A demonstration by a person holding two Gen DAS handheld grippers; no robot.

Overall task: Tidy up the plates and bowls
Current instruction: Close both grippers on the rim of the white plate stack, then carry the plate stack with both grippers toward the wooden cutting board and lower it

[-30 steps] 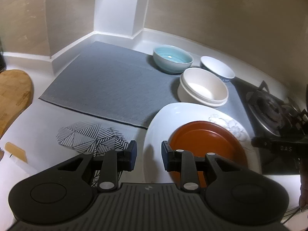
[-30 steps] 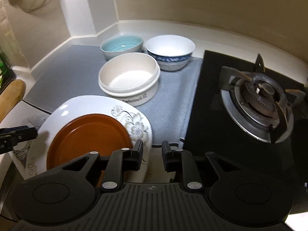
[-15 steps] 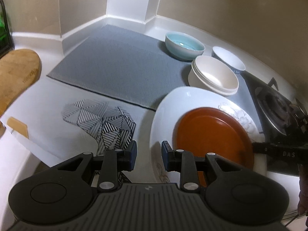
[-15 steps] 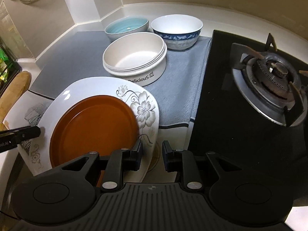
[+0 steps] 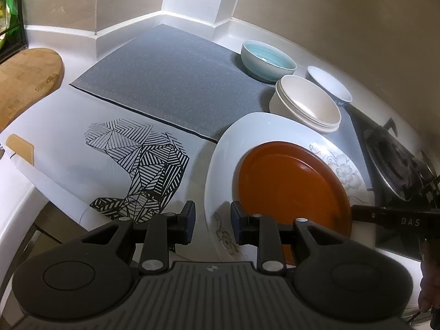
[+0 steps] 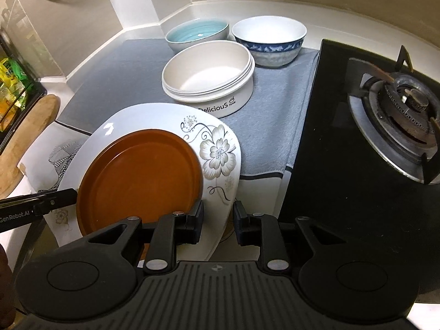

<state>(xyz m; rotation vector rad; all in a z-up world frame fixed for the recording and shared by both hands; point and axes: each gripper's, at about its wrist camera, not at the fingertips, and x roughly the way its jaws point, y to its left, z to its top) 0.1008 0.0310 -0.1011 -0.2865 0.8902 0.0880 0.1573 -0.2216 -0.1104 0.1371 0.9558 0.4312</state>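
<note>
Here, an orange plate [image 6: 139,181] lies inside a white floral plate [image 6: 220,151] at the desk's front edge.
The left hand-held gripper [image 5: 212,218] straddles the floral plate's left rim with its jaws spread; the right hand-held gripper [image 6: 218,220] straddles the right rim, also spread, touching nothing that shows. Behind the plates, on a grey mat [image 5: 170,82], stand three empty bowls: a cream bowl [image 6: 209,74] nearest, a turquoise bowl [image 6: 196,34] and a blue-patterned bowl [image 6: 271,41] toward the back edge. A gas burner [image 6: 398,115] sits at the right.
</note>
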